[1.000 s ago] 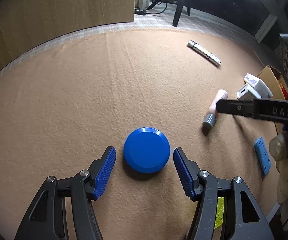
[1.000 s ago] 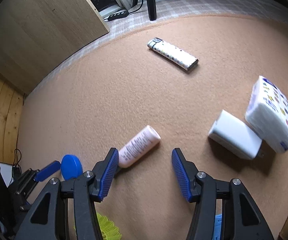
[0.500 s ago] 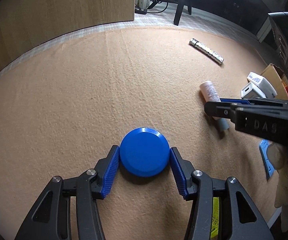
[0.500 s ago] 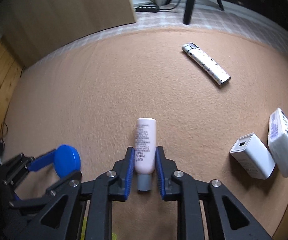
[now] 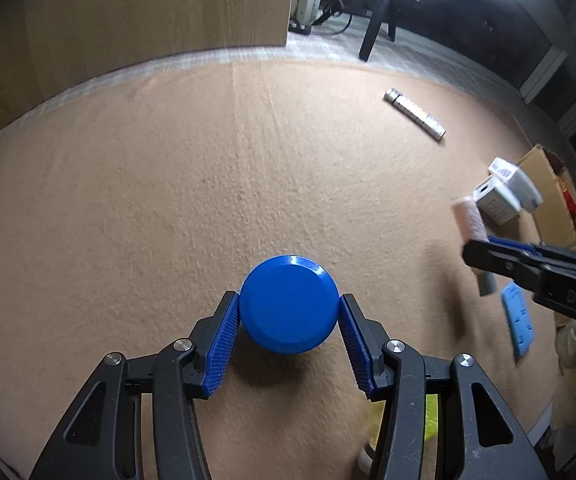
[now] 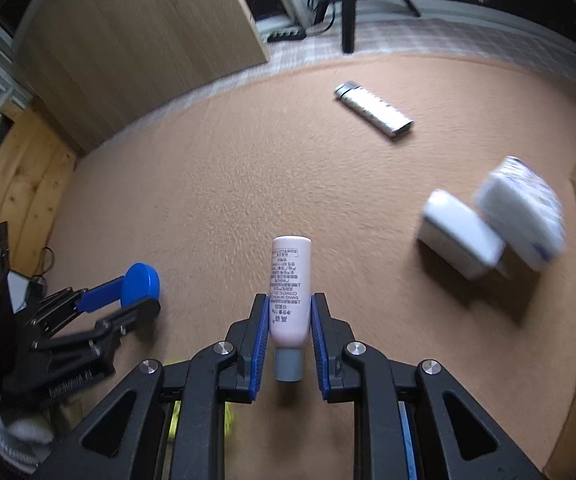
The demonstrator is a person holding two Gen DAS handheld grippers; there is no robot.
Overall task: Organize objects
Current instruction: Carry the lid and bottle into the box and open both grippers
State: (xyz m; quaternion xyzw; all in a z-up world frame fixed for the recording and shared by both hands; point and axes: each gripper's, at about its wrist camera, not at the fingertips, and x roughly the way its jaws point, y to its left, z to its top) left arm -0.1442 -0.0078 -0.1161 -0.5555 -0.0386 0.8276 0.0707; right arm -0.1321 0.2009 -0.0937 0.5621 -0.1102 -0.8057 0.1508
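Tan mat (image 5: 167, 208) largest. Left gripper (image 5: 288, 320) clamps the blue lid (image 5: 288, 304) across its width at 12 o'clock. Right gripper (image 6: 290, 328) grips the pink tube (image 6: 291, 288), long axis along the fingers, cap toward the hand. A second ago both sets of jaws stood wide with things loose; both have closed since. White charger (image 6: 460, 236) and lighter (image 6: 374, 109) lie at 2 o'clock, right gripper nearer.
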